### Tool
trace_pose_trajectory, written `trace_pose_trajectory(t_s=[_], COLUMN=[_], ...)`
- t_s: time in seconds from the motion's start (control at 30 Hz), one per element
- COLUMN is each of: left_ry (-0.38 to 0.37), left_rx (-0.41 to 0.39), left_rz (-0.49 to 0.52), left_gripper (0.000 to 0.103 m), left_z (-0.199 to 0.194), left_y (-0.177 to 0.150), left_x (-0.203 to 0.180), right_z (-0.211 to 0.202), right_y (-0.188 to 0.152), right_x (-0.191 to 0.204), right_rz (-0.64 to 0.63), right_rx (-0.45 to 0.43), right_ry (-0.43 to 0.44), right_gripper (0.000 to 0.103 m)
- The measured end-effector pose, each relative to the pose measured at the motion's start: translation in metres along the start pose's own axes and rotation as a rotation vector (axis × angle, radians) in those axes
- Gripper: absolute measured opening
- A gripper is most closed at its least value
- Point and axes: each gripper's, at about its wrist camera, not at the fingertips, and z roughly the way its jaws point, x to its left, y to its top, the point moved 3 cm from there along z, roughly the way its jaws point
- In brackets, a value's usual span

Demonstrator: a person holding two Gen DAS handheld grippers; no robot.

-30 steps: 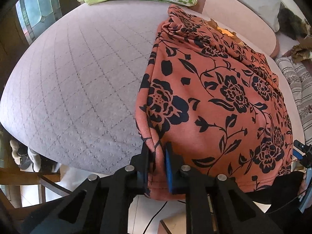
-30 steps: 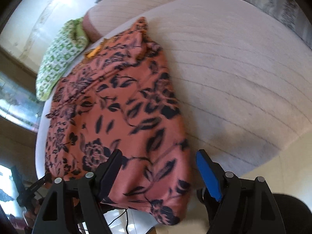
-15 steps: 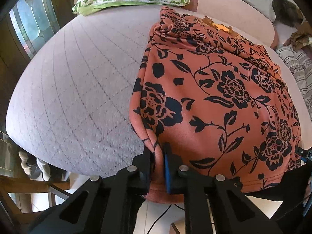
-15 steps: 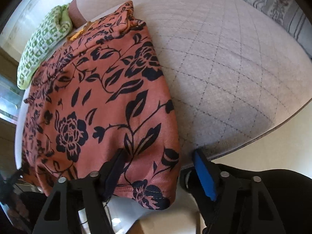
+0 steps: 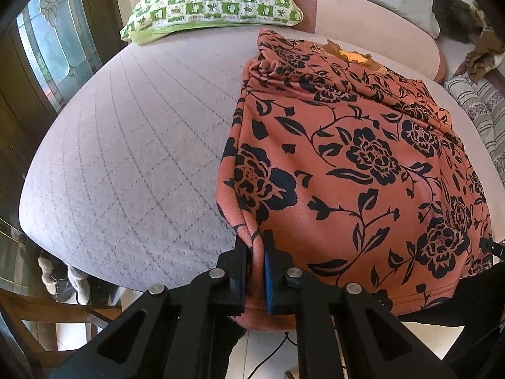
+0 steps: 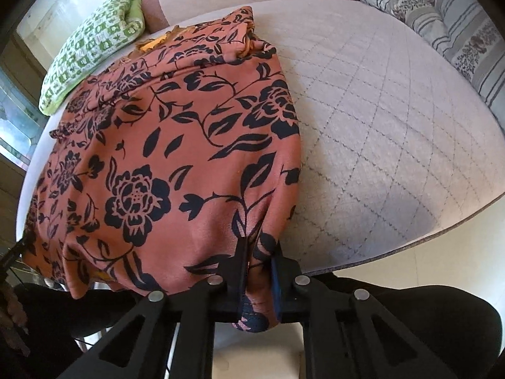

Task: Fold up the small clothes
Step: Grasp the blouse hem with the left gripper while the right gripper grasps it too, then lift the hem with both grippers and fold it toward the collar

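Note:
An orange garment (image 5: 353,170) printed with black flowers lies spread on a quilted lilac mattress (image 5: 132,145), its near hem hanging over the front edge. My left gripper (image 5: 256,246) is shut on the hem's near left corner, the cloth bunched between its pads. In the right wrist view the same garment (image 6: 176,158) fills the left half, and my right gripper (image 6: 259,252) is shut on the hem's near right corner, a fold of cloth pinched between the jaws and drooping below them. The garment's far end is rumpled, with a yellow lining showing.
A green-and-white patterned pillow (image 5: 214,0) lies at the mattress's far left. Striped cushions (image 6: 454,28) sit at the far right. The bare quilted mattress (image 6: 394,132) spreads to the right of the garment. A wooden chair (image 5: 47,309) stands on the floor at lower left.
My right gripper came down over the hem's right corner and closed from wide open onto the cloth. The left gripper kept its hold on the left corner and barely moved.

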Motion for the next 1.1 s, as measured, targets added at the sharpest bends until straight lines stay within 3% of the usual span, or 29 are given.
trace_pose_trajectory(t_s=[0.77,1.0,1.1], left_ry=[0.12,0.11,0.048], left_rx=[-0.108,-0.113,-0.098], left_rz=[0.119,0.118,0.073], left_gripper=[0.009,0.009,0.009], left_z=[-0.016,-0.019,-0.019], left_y=[0.004,0.005,0.008], left_x=[-0.019,-0.02,-0.013], right_z=[0.014,0.013,0.005], right_y=[0.0,0.002,0.006], right_x=[-0.007,0.0,0.008], right_rz=[0.05,0.012,-0.017], right_rx=[0.052,0.051,0.04], right_ry=[0.003,-0.023,0.0], right_gripper=[0.018,0.016,0.012])
